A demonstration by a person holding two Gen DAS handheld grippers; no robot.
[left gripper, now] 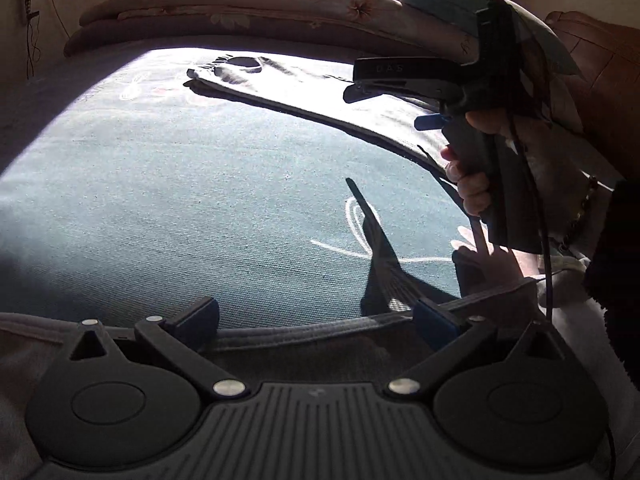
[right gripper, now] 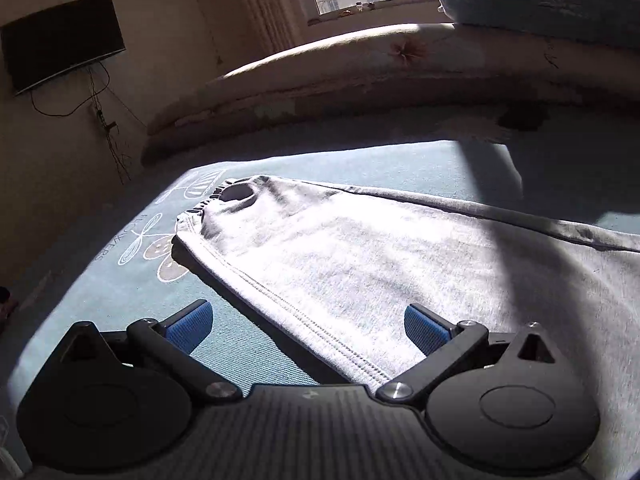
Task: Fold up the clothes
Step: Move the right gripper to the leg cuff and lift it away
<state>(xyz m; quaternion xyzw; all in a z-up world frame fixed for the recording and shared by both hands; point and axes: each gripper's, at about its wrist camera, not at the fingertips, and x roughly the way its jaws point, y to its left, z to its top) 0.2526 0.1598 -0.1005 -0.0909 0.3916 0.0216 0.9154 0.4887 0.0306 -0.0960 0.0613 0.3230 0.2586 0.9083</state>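
A pair of light grey knit trousers (right gripper: 360,264) lies flat across a teal woven bedspread printed with white line drawings (right gripper: 132,280), its gathered elastic waistband toward the centre left of the frame. At the bottom, the right gripper (right gripper: 308,322) hangs with its blue-padded fingers (right gripper: 188,326) spread wide, straddling the stitched hem edge. A folded floral quilt (right gripper: 360,72) and a grey-green pillow (right gripper: 552,4) fill the upper right; a dark wall-mounted television (right gripper: 60,40) sits upper left.

Grey sweatpants (right gripper: 360,260) flat on the teal bedspread (right gripper: 120,300)
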